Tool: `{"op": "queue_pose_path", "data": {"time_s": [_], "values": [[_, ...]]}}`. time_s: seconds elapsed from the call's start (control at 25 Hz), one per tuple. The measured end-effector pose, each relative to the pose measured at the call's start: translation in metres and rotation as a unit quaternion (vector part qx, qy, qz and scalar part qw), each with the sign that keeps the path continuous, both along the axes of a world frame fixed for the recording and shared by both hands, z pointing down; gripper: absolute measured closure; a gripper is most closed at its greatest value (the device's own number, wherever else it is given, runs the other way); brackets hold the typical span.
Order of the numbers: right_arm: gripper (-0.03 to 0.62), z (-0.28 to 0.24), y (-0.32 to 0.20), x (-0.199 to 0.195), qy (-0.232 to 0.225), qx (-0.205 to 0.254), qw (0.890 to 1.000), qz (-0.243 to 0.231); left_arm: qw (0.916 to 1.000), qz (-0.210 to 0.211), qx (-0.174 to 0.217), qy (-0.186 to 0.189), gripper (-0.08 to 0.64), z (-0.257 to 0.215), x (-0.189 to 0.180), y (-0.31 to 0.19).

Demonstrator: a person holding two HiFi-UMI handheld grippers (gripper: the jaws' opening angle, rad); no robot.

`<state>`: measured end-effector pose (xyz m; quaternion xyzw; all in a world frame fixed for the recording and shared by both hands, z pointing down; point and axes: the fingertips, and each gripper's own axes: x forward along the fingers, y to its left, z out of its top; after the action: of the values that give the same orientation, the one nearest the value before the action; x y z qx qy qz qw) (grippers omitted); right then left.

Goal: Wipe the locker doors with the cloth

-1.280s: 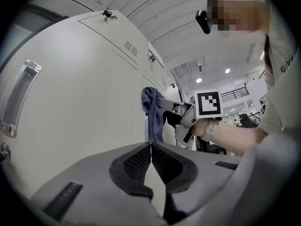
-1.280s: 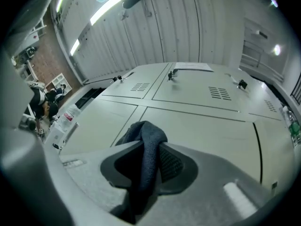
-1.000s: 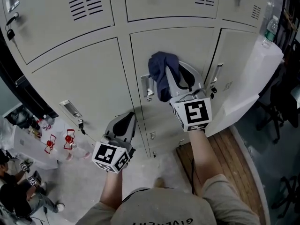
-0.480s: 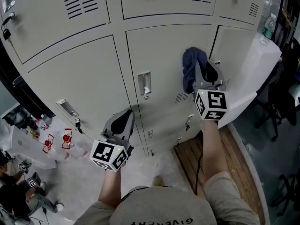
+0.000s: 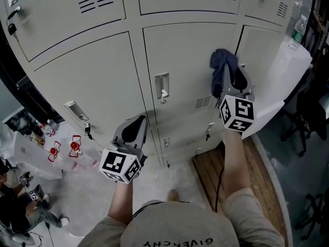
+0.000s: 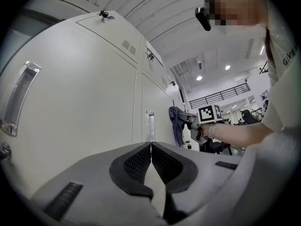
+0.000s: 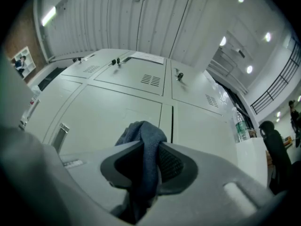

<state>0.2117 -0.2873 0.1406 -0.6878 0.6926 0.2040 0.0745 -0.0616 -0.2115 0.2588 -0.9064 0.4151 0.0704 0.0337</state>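
A dark blue cloth [image 5: 222, 63] is bunched between the jaws of my right gripper [image 5: 227, 70], which is shut on it. The cloth [image 7: 142, 138] rests against the right edge of the middle locker door [image 5: 190, 66], close to the seam with the door to the right. In the left gripper view the cloth [image 6: 176, 124] hangs from that gripper against the doors. My left gripper [image 5: 134, 129] is lower, near the seam under the left locker door [image 5: 87, 81], its jaws shut together and empty [image 6: 151, 147].
A recessed handle [image 5: 162, 86] sits on the middle door and another handle [image 5: 76, 111] on the left door. A white cabinet with a bottle [image 5: 296, 32] stands at the right. Wooden flooring [image 5: 234, 179] lies below. A person [image 5: 15, 212] crouches at the lower left.
My right gripper has swept the cloth from beside the middle door's handle rightwards to that door's right edge. The left gripper has stayed about where it was.
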Motion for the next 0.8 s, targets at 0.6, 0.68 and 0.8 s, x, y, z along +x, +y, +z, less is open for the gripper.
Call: {"op": "queue_pose_path", "data": {"time_s": [0.6, 0.68, 0.8], "values": [[0.512, 0.045, 0.047, -0.197, 0.055, 0.019, 0.966, -0.252, 0.9997, -0.024, -0.006, 0.003, 0.555, 0.004, -0.012, -0.003], [0.512, 0.053, 0.042, -0.208, 0.067, 0.003, 0.963, -0.260, 0.9996, -0.027, -0.008, 0.002, 0.555, 0.006, -0.014, -0.003], [0.512, 0.062, 0.026, -0.191, 0.065, -0.002, 0.970, -0.233, 0.9994, -0.032, -0.009, 0.002, 0.555, 0.007, -0.019, -0.005]]}}
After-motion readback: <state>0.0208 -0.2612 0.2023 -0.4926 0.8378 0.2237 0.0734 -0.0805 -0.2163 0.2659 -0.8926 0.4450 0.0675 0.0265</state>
